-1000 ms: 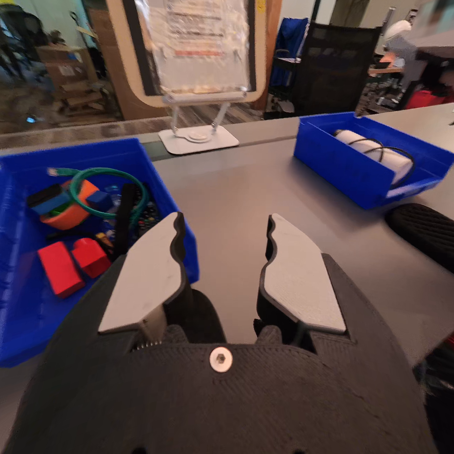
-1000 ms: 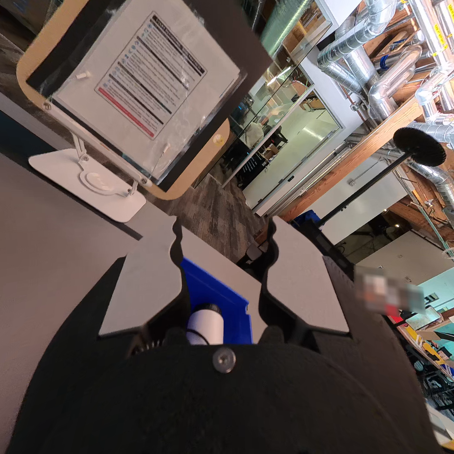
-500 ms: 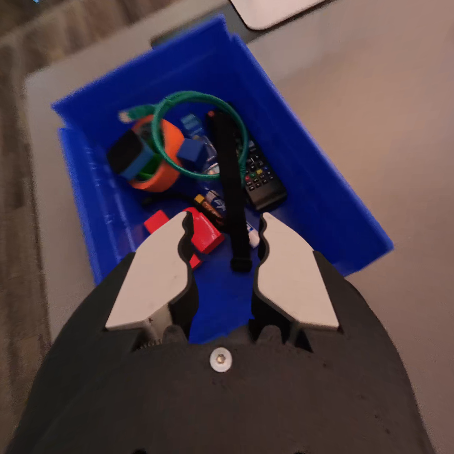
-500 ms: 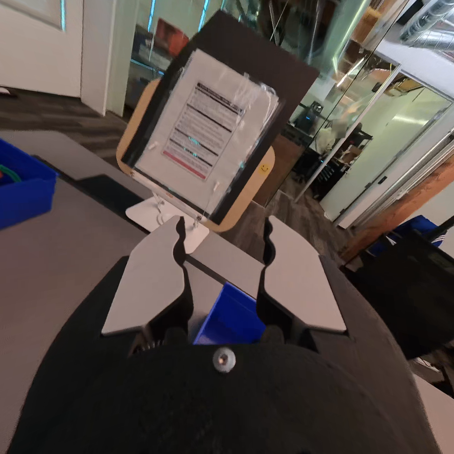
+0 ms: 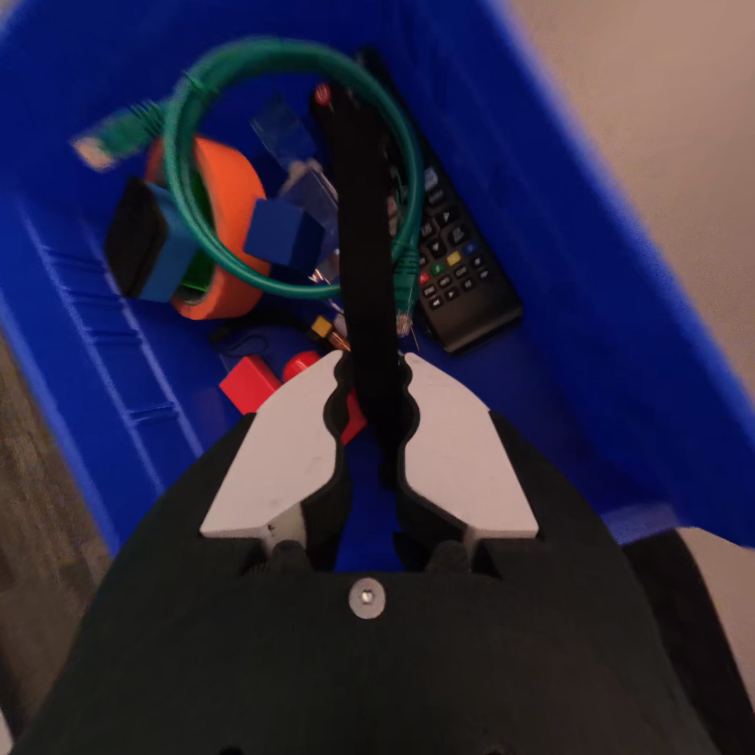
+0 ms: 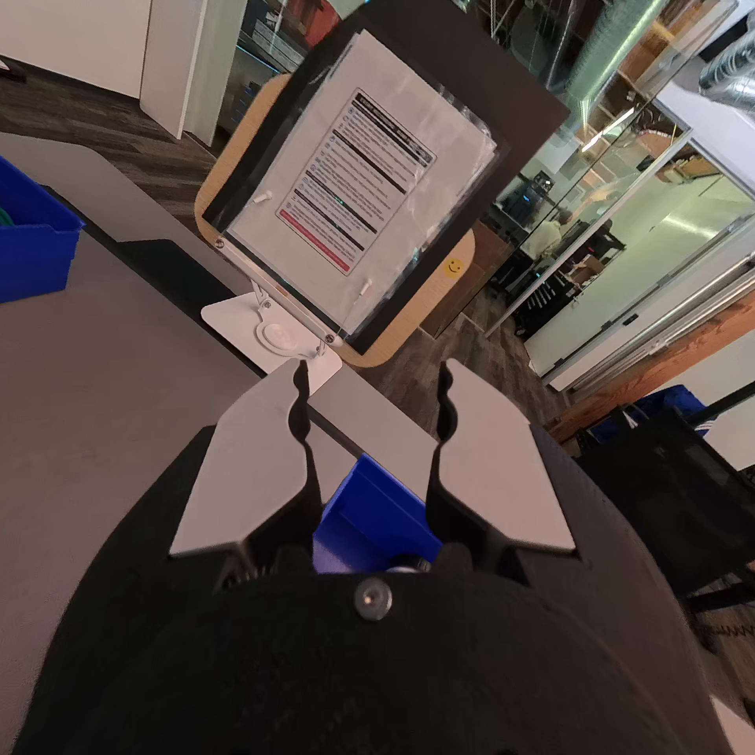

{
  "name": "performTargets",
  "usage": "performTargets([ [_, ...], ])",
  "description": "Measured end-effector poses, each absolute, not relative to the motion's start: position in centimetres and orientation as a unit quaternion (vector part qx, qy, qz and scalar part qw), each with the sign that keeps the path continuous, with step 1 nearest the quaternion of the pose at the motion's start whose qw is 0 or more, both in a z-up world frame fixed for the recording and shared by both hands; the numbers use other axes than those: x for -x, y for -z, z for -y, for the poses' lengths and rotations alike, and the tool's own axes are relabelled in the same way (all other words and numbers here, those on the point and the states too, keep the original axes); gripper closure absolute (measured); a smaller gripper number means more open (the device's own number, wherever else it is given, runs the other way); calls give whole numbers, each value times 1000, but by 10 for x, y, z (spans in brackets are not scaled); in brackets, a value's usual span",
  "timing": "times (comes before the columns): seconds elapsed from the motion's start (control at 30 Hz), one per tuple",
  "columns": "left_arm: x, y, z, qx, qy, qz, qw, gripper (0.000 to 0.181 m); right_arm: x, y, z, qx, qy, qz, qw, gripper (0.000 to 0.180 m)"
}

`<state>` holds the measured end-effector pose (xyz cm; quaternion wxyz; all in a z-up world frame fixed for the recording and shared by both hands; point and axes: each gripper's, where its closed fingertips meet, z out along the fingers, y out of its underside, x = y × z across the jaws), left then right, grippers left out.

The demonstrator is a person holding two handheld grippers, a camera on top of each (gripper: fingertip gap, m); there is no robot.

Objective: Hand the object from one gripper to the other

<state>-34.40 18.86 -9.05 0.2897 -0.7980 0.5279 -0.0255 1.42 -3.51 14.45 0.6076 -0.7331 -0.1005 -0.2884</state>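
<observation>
In the left wrist view a long black strap lies in a blue bin and runs back between my fingers. My left gripper is down in the bin and shut on the strap near its close end, with both pads against its edges. In the right wrist view my right gripper is open and empty. It hovers above the grey table and points at a sign stand.
The bin also holds a green cable, an orange tape roll, a black remote, a blue block and red blocks. A second blue bin sits under the right gripper. The first bin shows at its left. About 50 cm separates my left fingertips from my right.
My left gripper turned left, went down into the bin and closed from wide open onto the black strap. My right gripper tilted down toward the sign stand and stayed open.
</observation>
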Motion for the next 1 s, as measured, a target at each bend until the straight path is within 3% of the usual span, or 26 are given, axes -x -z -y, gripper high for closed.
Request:
performTargets([
  [0.23,312,-34,-153,737,143,-502,429,161,25,-141,20,707,303,177,614,118],
  [0.47,248,-119,-70,634,263,-552,473,161,106,-153,19,592,289,315,683,118],
  [0.63,201,-133,-13,580,318,-610,437,161,158,-157,42,467,324,420,707,121],
  [0.83,165,-115,25,540,327,-666,398,161,141,-148,32,473,421,427,646,131],
  [0.97,153,-105,26,528,365,-669,375,161,133,-130,23,496,416,446,617,149],
  [1.0,151,-104,24,531,371,-670,364,161,131,-127,20,501,421,447,610,162],
])
